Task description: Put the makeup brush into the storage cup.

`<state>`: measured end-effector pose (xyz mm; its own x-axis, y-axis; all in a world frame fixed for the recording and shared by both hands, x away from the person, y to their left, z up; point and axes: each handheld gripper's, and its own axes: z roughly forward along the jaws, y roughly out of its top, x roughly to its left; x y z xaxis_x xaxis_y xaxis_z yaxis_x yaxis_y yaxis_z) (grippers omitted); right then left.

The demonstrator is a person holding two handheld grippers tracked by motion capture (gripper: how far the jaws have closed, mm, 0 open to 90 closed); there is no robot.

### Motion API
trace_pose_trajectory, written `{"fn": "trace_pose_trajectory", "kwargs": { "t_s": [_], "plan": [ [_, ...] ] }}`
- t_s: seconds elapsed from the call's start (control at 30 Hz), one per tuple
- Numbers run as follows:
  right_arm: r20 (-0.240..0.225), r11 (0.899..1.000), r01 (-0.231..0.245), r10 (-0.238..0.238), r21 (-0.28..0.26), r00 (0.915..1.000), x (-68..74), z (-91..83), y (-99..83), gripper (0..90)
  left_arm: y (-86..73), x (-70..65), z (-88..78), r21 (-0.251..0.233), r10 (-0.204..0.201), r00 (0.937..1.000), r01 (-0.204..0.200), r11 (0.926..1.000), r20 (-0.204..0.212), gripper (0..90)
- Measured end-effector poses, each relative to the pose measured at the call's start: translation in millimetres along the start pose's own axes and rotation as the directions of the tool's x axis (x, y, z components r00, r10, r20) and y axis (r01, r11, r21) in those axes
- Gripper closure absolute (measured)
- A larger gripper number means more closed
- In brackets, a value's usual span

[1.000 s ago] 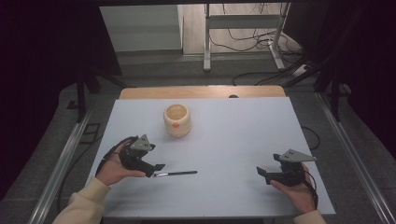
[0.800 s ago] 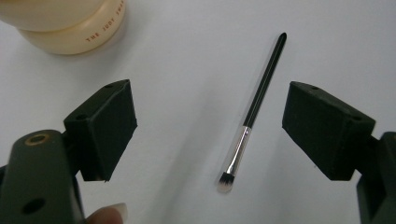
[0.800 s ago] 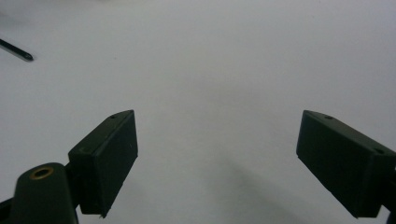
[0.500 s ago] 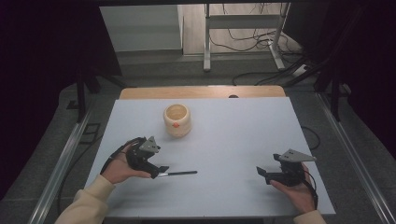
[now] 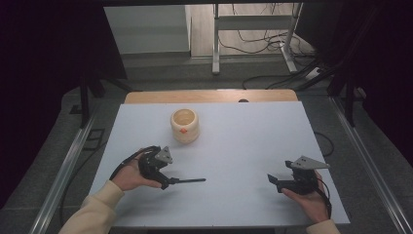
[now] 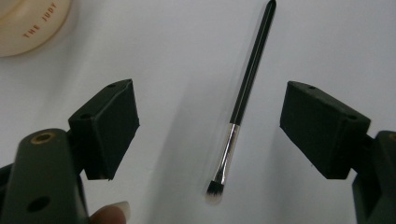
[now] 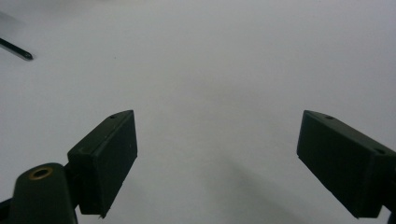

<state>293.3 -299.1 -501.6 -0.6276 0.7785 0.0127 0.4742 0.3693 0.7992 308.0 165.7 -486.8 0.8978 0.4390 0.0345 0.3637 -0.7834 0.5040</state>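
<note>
I am holding the left claw (image 5: 169, 183) low over the near left part of the table (image 5: 243, 141), with its jaws standing apart and nothing pressed between them. In the left gripper view, the makeup brush (image 6: 243, 102) is lying flat on the table in the gap between the two jaws, clear of both pads, its bristle tip (image 6: 215, 188) pointing toward the camera and its black handle running away from it. From the high view, the brush (image 5: 190, 181) is stretching out to the right from the claw's tip. A cream-coloured pot (image 5: 184, 125) is standing farther back on the table, well apart from the brush. I am keeping the right claw (image 5: 272, 179) near the table's right front, its jaws wide apart and empty, with bare table showing between them in the right gripper view.
</note>
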Motion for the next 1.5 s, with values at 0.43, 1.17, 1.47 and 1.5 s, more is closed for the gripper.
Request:
{"fn": "trace_pose_trajectory", "kwargs": {
  "t_s": [0.43,1.17,1.47,1.5],
  "plan": [
    [0.003,1.0,-0.002,0.002,0.002,1.0,0.2,0.7,0.1,12.6,0.5,-0.6,12.8,0.063,0.04,0.9982,-0.043,0.9971,0.045,22.5],
    [0.004,1.0,0.002,-0.002,0.006,1.0,0.5,0.9,0.0,12.6,3.9,-2.9,30.7,0.182,0.088,0.9856,-0.114,0.9767,0.145,54.7],
    [0.004,1.0,0.003,-0.003,0.005,1.0,0.3,0.7,0.1,12.6,12.4,-7.4,31.3,0.228,0.178,0.9695,-0.214,0.9499,0.168,69.7],
    [0.004,1.0,0.003,-0.003,0.005,1.0,0.3,0.7,0.1,12.6,12.4,-7.4,31.3,0.228,0.178,0.9695,-0.214,0.9499,0.168,72.0]
  ]
}}
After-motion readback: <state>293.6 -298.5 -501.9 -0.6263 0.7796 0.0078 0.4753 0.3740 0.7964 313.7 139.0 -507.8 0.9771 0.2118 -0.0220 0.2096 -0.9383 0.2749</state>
